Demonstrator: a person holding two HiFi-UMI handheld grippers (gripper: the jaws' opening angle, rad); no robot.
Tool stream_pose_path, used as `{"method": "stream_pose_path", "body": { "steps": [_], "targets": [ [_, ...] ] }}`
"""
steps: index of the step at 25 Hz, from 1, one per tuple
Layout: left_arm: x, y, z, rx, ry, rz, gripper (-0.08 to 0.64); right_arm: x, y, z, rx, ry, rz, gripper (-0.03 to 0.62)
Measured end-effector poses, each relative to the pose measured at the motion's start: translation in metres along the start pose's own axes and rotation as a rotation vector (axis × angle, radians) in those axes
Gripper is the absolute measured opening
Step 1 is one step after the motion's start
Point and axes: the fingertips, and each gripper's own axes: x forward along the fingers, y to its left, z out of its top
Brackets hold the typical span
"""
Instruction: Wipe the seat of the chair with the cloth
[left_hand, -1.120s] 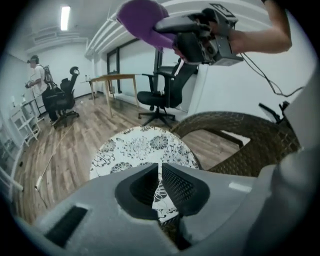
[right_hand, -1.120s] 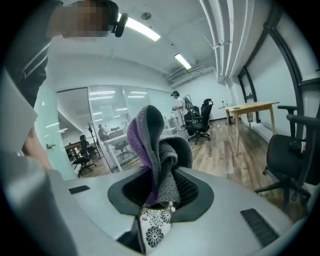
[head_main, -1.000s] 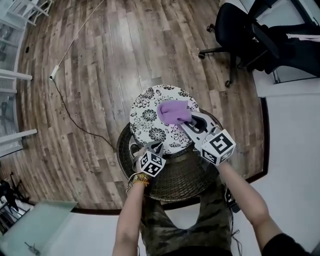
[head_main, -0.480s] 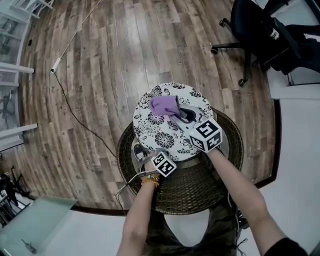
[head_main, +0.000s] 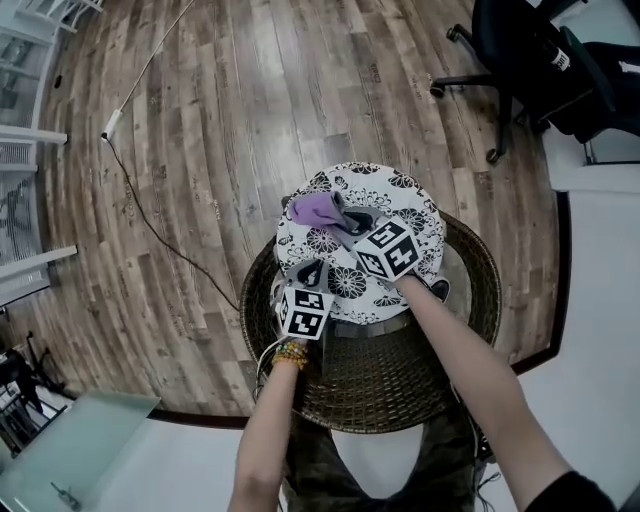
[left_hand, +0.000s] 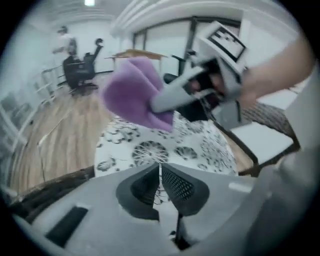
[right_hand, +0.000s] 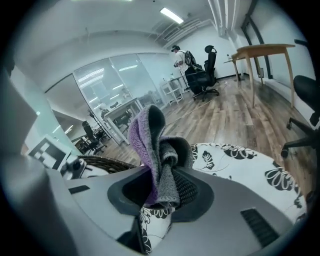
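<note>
Head view: within the last second the cloth (head_main: 315, 208) has been carried from the middle of the seat (head_main: 410, 200) to its far left rim, and the right gripper (head_main: 350, 225) has been swung leftward with it. The cloth is pinched between that gripper's jaws, bunched and standing up out of them, as is seen plainly in the right gripper view. The left gripper (head_main: 308, 270) has been kept at the near edge of the seat, its jaws pressed together with nothing between them.

One stroke across the cushion is judged to have been made. The right half and the near part are probably still to be covered. Whether the cloth is pressed on the fabric or raised just above it cannot be told.

The seat is a round white cushion printed with black flowers, set in a dark wicker chair (head_main: 380, 380). A plank floor (head_main: 250, 100) is laid around it, a thin cable (head_main: 110, 130) is trailed across it at the left, and a black office chair (head_main: 530, 50) is parked at the upper right.
</note>
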Motion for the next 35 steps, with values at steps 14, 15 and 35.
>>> {"method": "stream_pose_path", "body": {
  "steps": [14, 15, 35],
  "targets": [
    [0.041, 0.054, -0.018, -0.325, -0.029, 0.055, 0.017, 0.089, 0.009, -0.055, 0.128, 0.2, 0.038, 0.081],
    [0.041, 0.054, -0.018, -0.327, -0.031, 0.055, 0.017, 0.089, 0.008, -0.054, 0.134, 0.201, 0.047, 0.081],
    [0.039, 0.056, -0.017, -0.372, -0.036, 0.043, 0.017, 0.03, -0.095, -0.035, 0.402, 0.066, -0.116, 0.077]
  ]
}}
